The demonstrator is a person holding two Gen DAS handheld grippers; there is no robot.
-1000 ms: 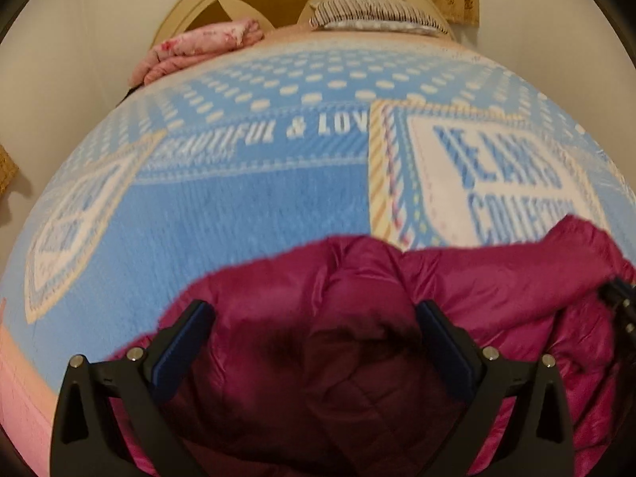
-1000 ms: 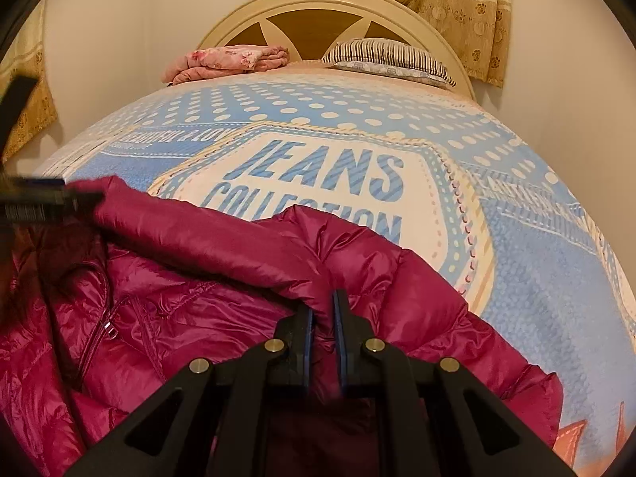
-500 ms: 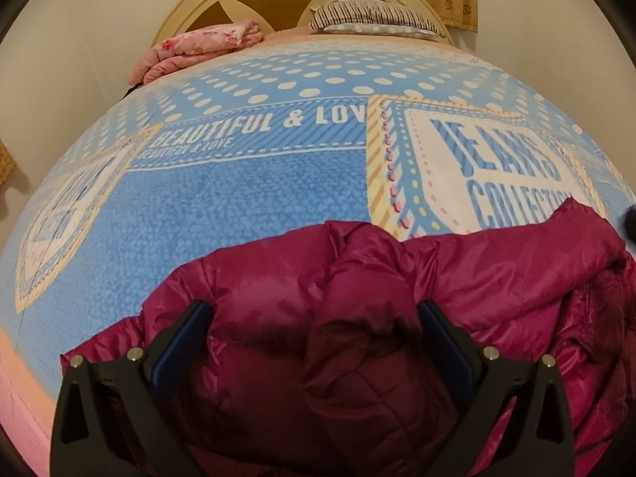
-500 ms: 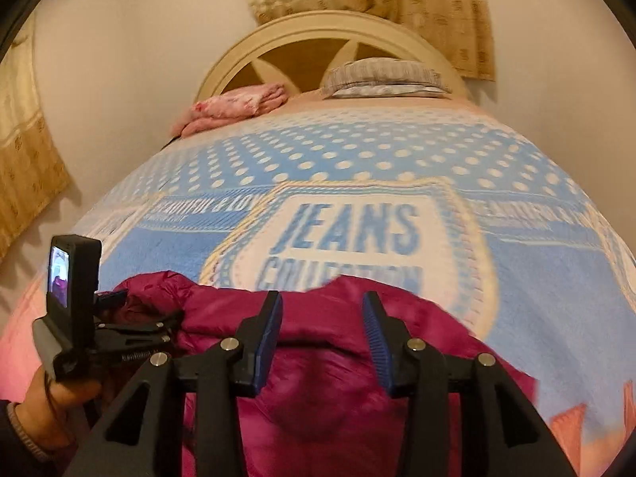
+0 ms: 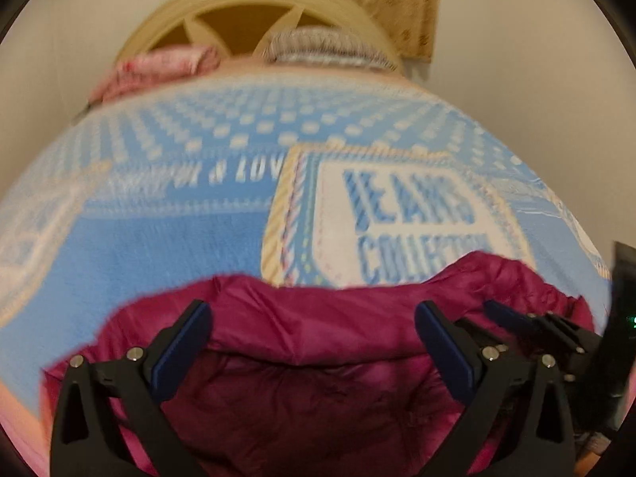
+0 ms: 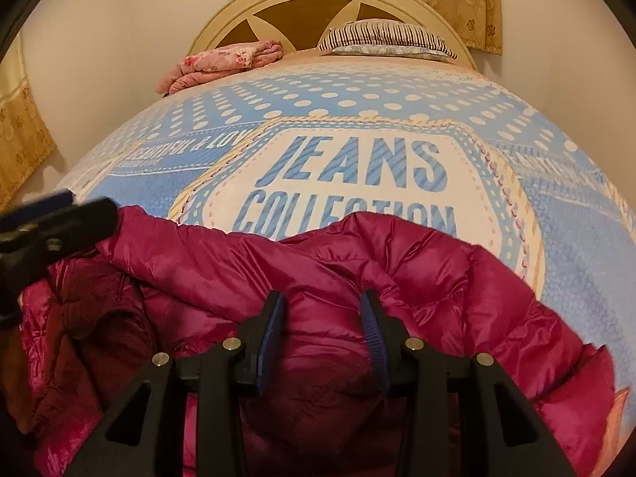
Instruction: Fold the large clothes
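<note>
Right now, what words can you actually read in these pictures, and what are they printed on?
"JEANS COLLECTION": big blue letters on the white badge in the middle of the bedspread; the magenta jacket covers the bottom of the second word.
"BEAUTIFUL & LOV": white letters on the blue band left of the badge; it runs under the badge's edge.
A smaller line beneath that band is too blurred to read.

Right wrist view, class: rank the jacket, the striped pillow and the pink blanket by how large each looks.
1. Jacket, by far the largest, though it lies nearest the camera.
2. and 3. Striped pillow and pink blanket: they look alike in size, so no ranking.
</note>
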